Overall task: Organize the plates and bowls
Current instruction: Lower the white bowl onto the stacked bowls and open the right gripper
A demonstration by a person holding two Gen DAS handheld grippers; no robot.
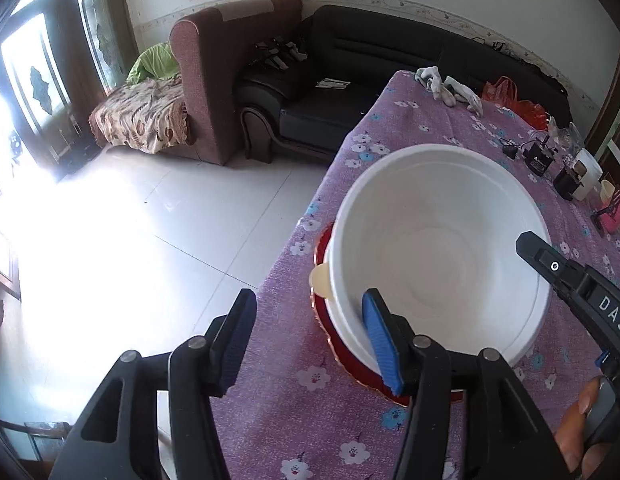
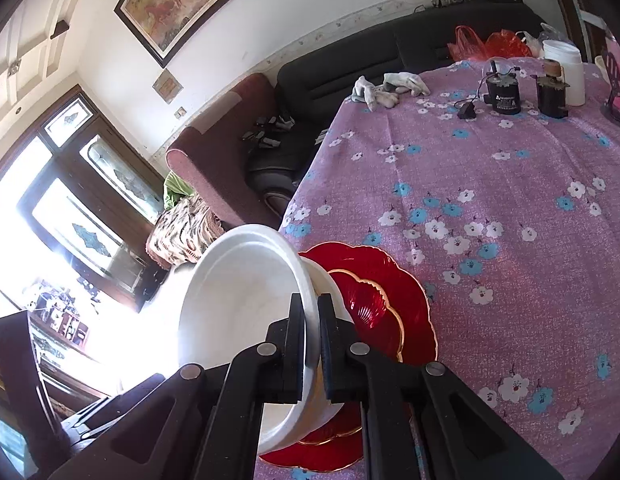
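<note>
A large white bowl (image 1: 438, 248) is held over red scalloped plates (image 2: 390, 300) with gold rims, stacked near the table's left edge. My right gripper (image 2: 312, 312) is shut on the bowl's rim (image 2: 306, 288), one finger inside and one outside; the bowl (image 2: 238, 300) is tilted. In the left wrist view the right gripper's finger (image 1: 550, 264) reaches over the bowl's right rim. My left gripper (image 1: 306, 336) is open and empty, its right blue pad (image 1: 380, 340) just in front of the bowl's near rim. A small cream piece (image 1: 320, 280) sticks out beside the bowl.
The table (image 2: 510, 200) has a purple floral cloth. At its far end lie white gloves (image 2: 390, 88), black devices (image 2: 504, 96), a white jar (image 2: 564, 72) and red bags (image 2: 486, 46). Sofas (image 1: 350, 80) and tiled floor (image 1: 150, 240) are left of the table.
</note>
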